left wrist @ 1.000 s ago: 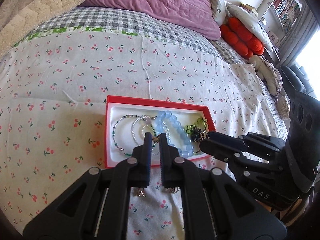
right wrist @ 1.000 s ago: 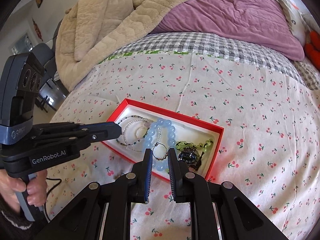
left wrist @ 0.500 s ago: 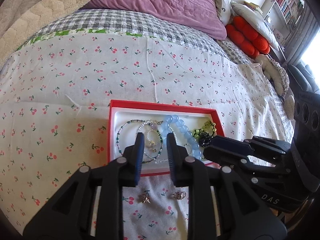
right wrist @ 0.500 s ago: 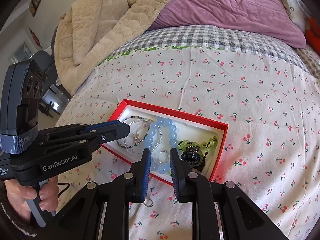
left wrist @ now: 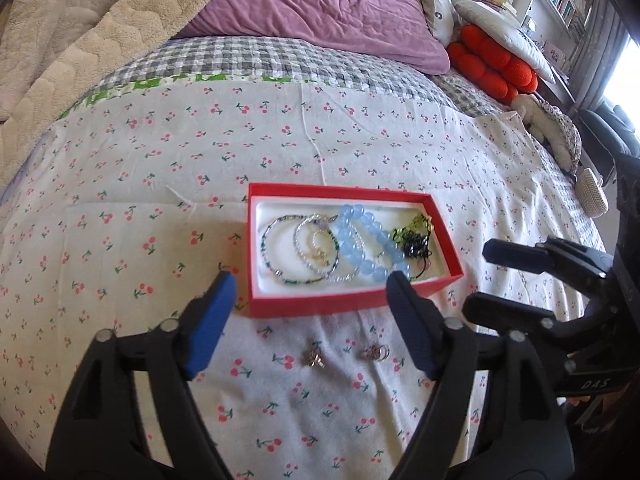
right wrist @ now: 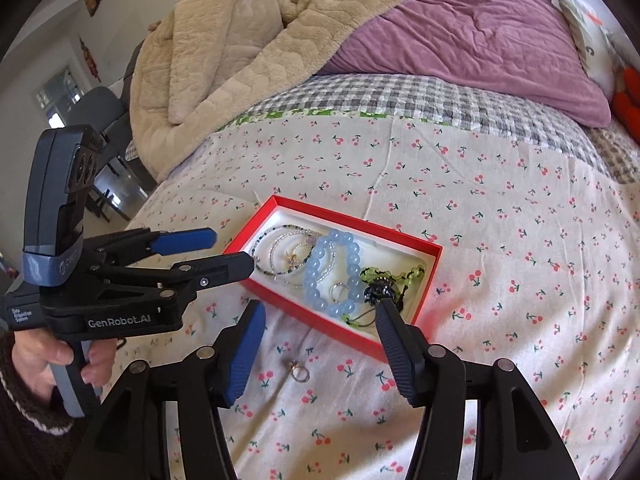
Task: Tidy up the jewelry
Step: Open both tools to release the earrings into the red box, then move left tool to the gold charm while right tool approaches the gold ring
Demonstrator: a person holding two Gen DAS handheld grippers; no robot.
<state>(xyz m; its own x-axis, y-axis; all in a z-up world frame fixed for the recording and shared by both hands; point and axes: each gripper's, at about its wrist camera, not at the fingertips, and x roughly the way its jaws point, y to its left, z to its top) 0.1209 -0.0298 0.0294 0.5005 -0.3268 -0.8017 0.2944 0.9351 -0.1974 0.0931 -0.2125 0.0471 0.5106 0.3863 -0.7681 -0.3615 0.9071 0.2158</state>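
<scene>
In the left wrist view the red box (left wrist: 352,248) sits in the middle of the frame on the cherry-print sheet (left wrist: 160,168). It holds thin bead bracelets (left wrist: 296,248), a blue bracelet (left wrist: 368,240) and a green and black piece (left wrist: 416,236) at its right end. A small ring (right wrist: 339,291) lies inside the blue bracelet, as the right wrist view shows.

Below the box, in the lower middle of the frame, two small pieces are on the sheet outside it: an earring-like piece (left wrist: 315,358) and a ring (left wrist: 376,353). The right wrist view shows only one of them, a ring (right wrist: 299,371), in its lower middle.

The left gripper (left wrist: 308,320) is wide open and holds nothing; its fingers stand on both sides of the near wall of the box. The right gripper (right wrist: 320,344) is also wide open and empty, above the ring on the sheet.

I judge that most of the jewelry is already in the box and the step in hand is to collect the two last pieces. The next move probably calls for lowering one gripper over a piece and closing it carefully, because these things are tiny and flat on soft cloth and can slip from the pads.
</scene>
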